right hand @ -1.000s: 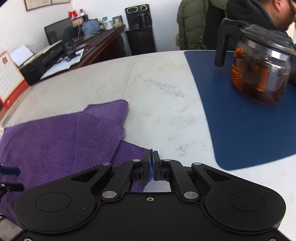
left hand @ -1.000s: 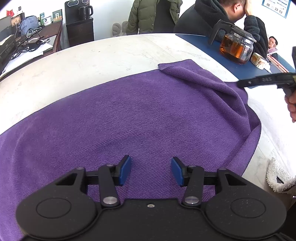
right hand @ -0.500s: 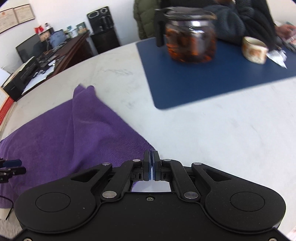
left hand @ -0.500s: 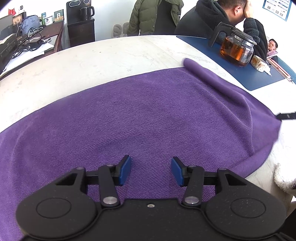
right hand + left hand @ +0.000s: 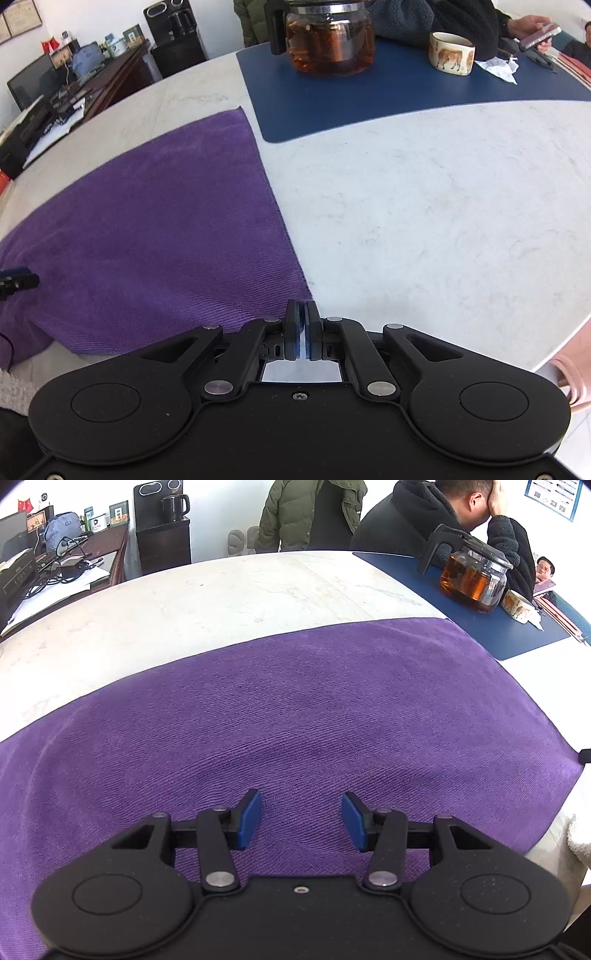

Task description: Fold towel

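While the purple microfibre towel (image 5: 295, 716) lay spread flat on the pale marble surface (image 5: 424, 206), its far right corner just beside the dark blue mat (image 5: 369, 92), the right hand-held gripper (image 5: 302, 325) was clenched at the near right corner, seemingly pinching the hem; the left hand-held gripper (image 5: 301, 821) hovered released over the cloth. Risk: a thin hem could slip from the clenched pads, or a wide sweep could reach the glass teapot (image 5: 328, 40). Against a second earlier: the doubled-over right corner had been drawn out flat.
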Tool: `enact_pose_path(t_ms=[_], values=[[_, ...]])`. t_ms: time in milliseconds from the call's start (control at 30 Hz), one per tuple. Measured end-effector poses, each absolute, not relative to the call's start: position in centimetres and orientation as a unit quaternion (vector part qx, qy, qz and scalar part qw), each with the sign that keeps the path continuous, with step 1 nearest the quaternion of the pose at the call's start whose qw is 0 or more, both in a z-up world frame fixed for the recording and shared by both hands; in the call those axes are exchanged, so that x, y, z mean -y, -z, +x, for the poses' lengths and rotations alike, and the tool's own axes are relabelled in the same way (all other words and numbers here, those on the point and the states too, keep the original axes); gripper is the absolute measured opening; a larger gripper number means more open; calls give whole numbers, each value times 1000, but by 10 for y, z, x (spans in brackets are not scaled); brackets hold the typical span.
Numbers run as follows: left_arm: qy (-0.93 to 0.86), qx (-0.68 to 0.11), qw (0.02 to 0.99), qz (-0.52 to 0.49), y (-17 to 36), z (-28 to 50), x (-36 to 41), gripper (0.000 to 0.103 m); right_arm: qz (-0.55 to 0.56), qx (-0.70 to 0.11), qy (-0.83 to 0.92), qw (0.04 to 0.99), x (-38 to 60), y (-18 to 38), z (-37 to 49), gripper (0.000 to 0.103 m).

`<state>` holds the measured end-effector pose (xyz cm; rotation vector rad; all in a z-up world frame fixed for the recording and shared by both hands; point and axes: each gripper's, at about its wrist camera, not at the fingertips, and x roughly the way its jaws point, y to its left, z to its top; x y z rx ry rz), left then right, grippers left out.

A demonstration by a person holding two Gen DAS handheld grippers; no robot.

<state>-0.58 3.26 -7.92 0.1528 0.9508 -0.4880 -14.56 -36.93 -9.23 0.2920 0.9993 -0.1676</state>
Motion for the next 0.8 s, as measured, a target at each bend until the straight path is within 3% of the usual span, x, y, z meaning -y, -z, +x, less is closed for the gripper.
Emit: enact_pose_path(t_ms=[200,467,800], values=[[234,-452,858,72,79,-5,-34,46,128,-451,112,876,384,77,-143,23],[212,-461,858,84,71,-3,-41,46,92,-410,97,902,386,58,-110,24],[120,-468,873,71,66,7,-92,46,19,-391,-73,917,307,60,-3,30]])
